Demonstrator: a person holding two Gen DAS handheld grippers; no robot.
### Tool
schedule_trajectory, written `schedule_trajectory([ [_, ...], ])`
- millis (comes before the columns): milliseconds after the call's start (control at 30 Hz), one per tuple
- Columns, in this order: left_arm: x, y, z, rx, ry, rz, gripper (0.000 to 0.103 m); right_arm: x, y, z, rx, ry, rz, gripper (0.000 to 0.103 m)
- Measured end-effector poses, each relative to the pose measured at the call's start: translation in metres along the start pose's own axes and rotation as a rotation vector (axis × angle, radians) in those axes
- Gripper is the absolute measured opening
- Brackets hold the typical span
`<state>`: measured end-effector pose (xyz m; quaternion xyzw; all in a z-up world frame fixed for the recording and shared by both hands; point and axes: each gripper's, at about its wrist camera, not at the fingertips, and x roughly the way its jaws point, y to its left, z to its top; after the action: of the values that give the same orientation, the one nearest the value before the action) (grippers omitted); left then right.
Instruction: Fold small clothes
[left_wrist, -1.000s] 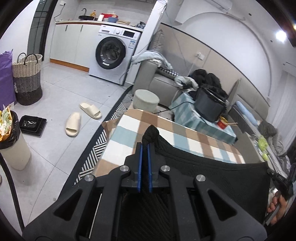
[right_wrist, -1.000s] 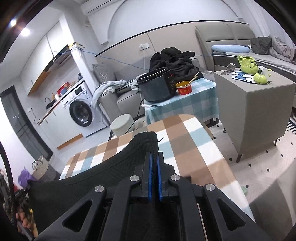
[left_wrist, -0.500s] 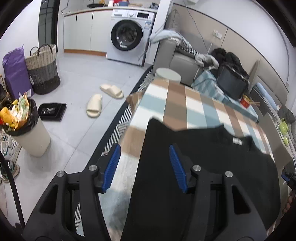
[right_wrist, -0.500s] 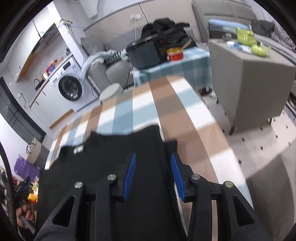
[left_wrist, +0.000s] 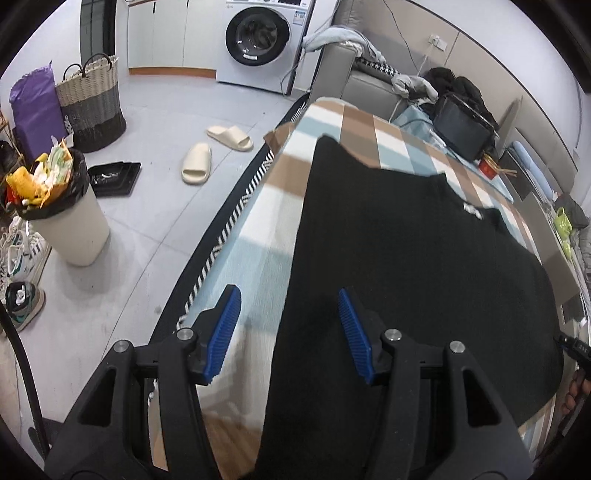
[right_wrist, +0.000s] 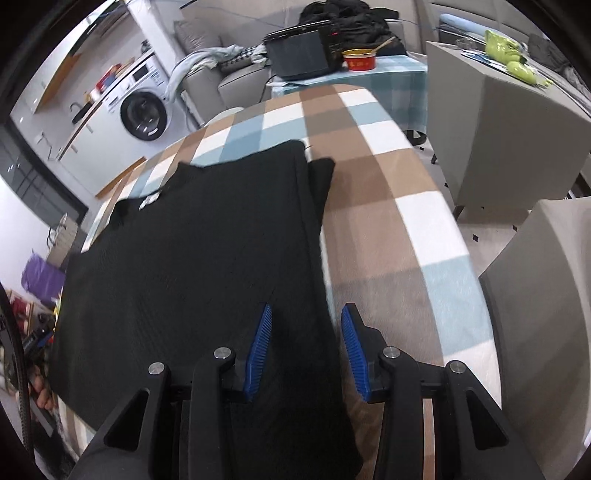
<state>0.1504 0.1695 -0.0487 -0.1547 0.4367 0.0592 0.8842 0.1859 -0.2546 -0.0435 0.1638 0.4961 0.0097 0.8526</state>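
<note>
Black garment (left_wrist: 413, 266) spread flat on the checked cloth (left_wrist: 266, 236) that covers the worktop, its neckline with a small white label (left_wrist: 471, 210) toward the upper right of the left wrist frame. In the right wrist frame the same garment (right_wrist: 192, 266) fills the centre and left, with a folded sleeve edge near the upper centre.

Left gripper (left_wrist: 288, 332): jaws apart, blue pads not pressing on anything; the left side edge of the garment runs between them, at the bottom centre of the frame.

Right gripper (right_wrist: 304, 349): jaws apart, narrower than the left pair; the right side edge of the garment lies between the pads without being pinched.

Surroundings, left wrist frame: washing machine (left_wrist: 258, 40) at top centre, woven basket (left_wrist: 92, 99) and full waste bin (left_wrist: 66, 206) at left, a pair of slippers (left_wrist: 214, 151) on the tiled floor.
</note>
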Motion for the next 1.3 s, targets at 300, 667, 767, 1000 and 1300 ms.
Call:
schedule_trajectory([
  [300, -0.017, -0.004, -0.024, 0.036, -0.004, -0.011, 0.052, -0.022, 0.018, -0.008, -0.091, -0.084, 0.021, 0.007],
  [667, -0.025, -0.003, -0.025, 0.024, 0.007, -0.027, 0.052, -0.017, 0.007, -0.022, -0.081, -0.007, 0.044, 0.028],
  [767, -0.023, -0.003, -0.025, 0.022, 0.012, -0.03, 0.052, -0.014, 0.006, -0.024, -0.08, 0.001, 0.038, 0.03],
  [1000, -0.027, -0.006, -0.026, 0.03, 0.002, -0.031, 0.052, -0.044, 0.013, -0.026, -0.098, -0.109, 0.053, 0.008],
  [1300, -0.031, -0.004, -0.033, 0.032, 0.021, -0.025, 0.052, -0.031, -0.01, -0.047, -0.034, 0.007, 0.106, 0.031],
])
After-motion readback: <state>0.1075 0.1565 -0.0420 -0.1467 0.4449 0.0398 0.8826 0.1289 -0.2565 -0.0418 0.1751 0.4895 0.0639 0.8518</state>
